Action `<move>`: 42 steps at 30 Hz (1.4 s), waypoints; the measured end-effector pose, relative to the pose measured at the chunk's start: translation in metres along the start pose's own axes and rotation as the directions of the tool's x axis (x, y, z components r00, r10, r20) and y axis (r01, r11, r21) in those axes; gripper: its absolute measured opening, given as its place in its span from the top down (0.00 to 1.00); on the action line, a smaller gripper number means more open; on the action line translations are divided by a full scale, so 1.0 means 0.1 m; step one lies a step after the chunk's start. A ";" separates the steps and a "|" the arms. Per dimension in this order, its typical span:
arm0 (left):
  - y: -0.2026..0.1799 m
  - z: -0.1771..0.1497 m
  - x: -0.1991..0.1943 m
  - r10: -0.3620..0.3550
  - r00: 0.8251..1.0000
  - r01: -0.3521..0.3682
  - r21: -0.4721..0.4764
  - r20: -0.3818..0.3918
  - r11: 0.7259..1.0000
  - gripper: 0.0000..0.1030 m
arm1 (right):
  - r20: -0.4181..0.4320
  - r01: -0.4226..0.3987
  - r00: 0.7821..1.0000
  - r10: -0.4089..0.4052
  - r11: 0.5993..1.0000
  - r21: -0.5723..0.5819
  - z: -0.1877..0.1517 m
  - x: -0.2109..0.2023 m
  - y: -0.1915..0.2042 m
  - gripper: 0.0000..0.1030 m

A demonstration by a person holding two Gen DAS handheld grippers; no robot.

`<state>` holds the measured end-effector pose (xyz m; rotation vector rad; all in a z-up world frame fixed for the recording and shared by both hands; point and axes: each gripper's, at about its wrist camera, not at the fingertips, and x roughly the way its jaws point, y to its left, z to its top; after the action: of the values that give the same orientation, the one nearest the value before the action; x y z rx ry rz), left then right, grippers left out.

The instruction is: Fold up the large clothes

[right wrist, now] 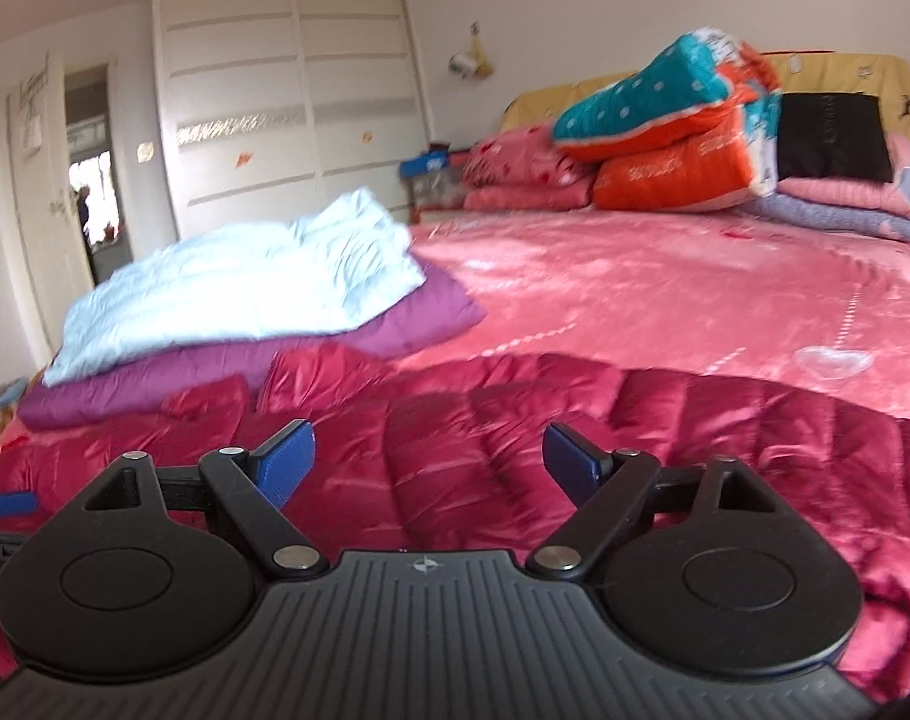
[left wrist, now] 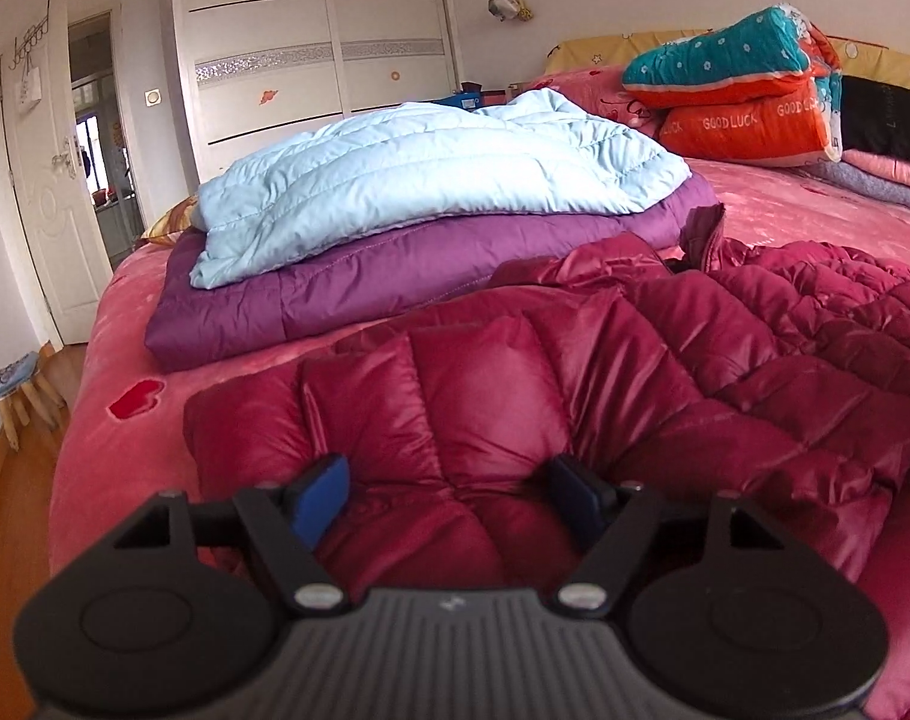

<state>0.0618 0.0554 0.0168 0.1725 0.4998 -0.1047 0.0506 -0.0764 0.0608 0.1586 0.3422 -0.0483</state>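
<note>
A dark red quilted down coat [left wrist: 574,396] lies spread on the near part of the pink bed; it also fills the foreground of the right wrist view [right wrist: 514,444]. My left gripper [left wrist: 455,492] is open, its blue pads [left wrist: 320,498] pressed low against the coat's near left part, with nothing held. My right gripper [right wrist: 428,462] is open just above the coat's middle, holding nothing. The tip of the left gripper's blue pad shows at the left edge of the right wrist view [right wrist: 8,504].
A light blue down coat [left wrist: 431,180] lies on a folded purple one [left wrist: 347,282] at the left of the bed [right wrist: 664,288]. Stacked orange and teal quilts [left wrist: 748,90], pink pillows and a black cushion sit at the headboard. A white wardrobe [left wrist: 311,42], an open door and a small stool [left wrist: 17,384] are at left.
</note>
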 end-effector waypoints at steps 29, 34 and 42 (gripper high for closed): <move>0.05 -0.05 0.13 -0.035 0.999 0.035 -0.062 -0.001 0.997 0.18 | -0.184 0.047 0.982 -0.051 0.998 -0.029 -0.32 0.42 0.04 0.00; -0.02 -0.01 0.02 0.010 1.000 -0.010 -0.026 -0.007 1.000 0.16 | -0.107 0.120 0.987 -0.121 0.993 -0.018 -0.30 0.01 -0.05 0.00; -0.02 0.01 -0.45 -0.013 0.998 0.007 -0.094 -0.063 0.996 0.10 | -0.103 0.312 0.946 -0.306 0.949 0.052 -0.30 -0.45 -0.45 0.00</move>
<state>0.0227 0.0557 0.0388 0.0820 0.5676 -0.0860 -0.0050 -0.1154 0.0417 0.1738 0.4576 -0.3651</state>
